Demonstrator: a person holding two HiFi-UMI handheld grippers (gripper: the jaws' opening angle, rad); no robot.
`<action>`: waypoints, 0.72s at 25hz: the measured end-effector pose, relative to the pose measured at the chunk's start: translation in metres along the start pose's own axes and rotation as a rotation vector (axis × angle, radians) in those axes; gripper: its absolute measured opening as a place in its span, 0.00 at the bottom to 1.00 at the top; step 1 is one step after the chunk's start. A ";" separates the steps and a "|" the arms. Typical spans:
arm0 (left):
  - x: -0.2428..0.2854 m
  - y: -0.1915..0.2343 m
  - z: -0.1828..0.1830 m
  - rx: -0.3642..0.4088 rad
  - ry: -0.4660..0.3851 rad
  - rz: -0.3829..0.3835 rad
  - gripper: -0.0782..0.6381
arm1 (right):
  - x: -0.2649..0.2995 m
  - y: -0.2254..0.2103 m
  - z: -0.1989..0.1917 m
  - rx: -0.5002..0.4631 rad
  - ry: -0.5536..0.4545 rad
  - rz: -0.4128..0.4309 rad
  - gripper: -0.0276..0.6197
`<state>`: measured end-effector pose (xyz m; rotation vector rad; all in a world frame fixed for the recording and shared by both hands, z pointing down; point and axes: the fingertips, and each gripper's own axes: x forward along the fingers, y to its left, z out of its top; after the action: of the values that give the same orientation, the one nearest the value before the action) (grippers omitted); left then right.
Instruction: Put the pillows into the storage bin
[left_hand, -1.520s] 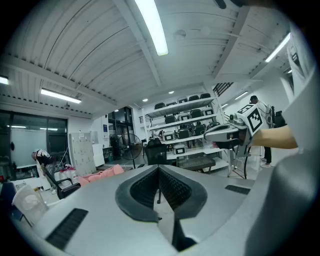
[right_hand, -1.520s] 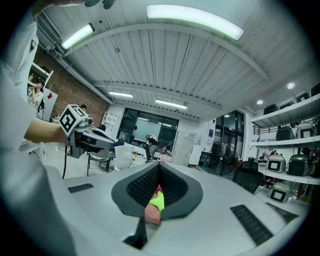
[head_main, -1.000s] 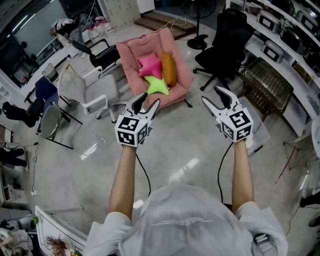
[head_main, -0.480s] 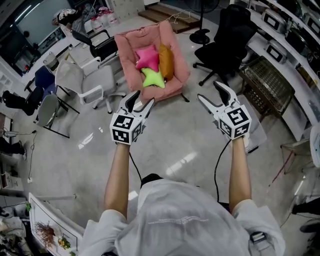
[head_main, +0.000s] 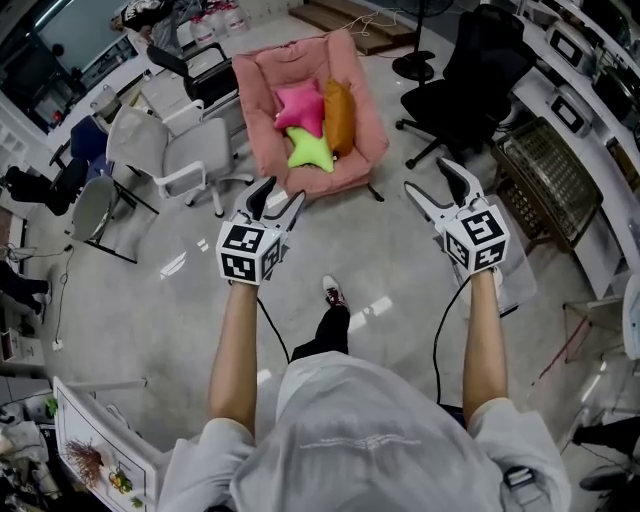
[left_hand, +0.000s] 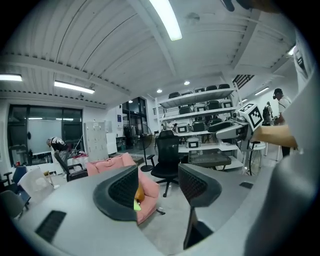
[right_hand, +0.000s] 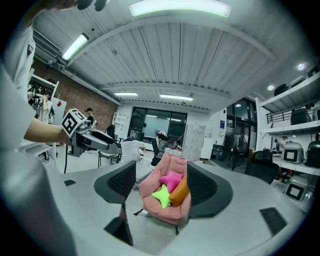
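A pink floor armchair (head_main: 270, 110) stands ahead with three pillows on its seat: a pink star pillow (head_main: 300, 106), a green star pillow (head_main: 310, 150) and an orange pillow (head_main: 338, 115). My left gripper (head_main: 278, 198) and right gripper (head_main: 437, 185) are held out in the air short of the chair, both open and empty. In the right gripper view the armchair (right_hand: 150, 186) and its pillows sit framed between the open jaws of that gripper (right_hand: 160, 187). The left gripper (left_hand: 157, 190) points right of the armchair (left_hand: 149, 192), whose pillows are mostly hidden behind its left jaw.
A wire-mesh basket (head_main: 545, 175) stands by the desks at the right. A black office chair (head_main: 470, 70) is right of the armchair, white and grey chairs (head_main: 175, 160) are left of it. The person's shoe (head_main: 331, 291) is on the glossy floor between the grippers.
The person has stepped toward the armchair, and a leg and shoe now show below the grippers. Both grippers' jaws stand a little wider than a second ago.
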<state>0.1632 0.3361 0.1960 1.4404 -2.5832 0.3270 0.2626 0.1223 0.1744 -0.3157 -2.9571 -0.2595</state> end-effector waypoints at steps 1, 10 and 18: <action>0.010 0.006 -0.004 -0.004 0.004 0.001 0.48 | 0.010 -0.005 -0.003 0.000 0.005 0.004 0.53; 0.136 0.095 -0.014 -0.058 0.020 0.011 0.48 | 0.138 -0.087 -0.003 -0.010 0.042 0.030 0.53; 0.237 0.172 -0.025 -0.093 0.076 0.001 0.48 | 0.263 -0.156 -0.010 -0.005 0.149 0.033 0.52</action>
<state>-0.1063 0.2367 0.2602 1.3687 -2.5043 0.2528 -0.0243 0.0214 0.2048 -0.3302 -2.8030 -0.2734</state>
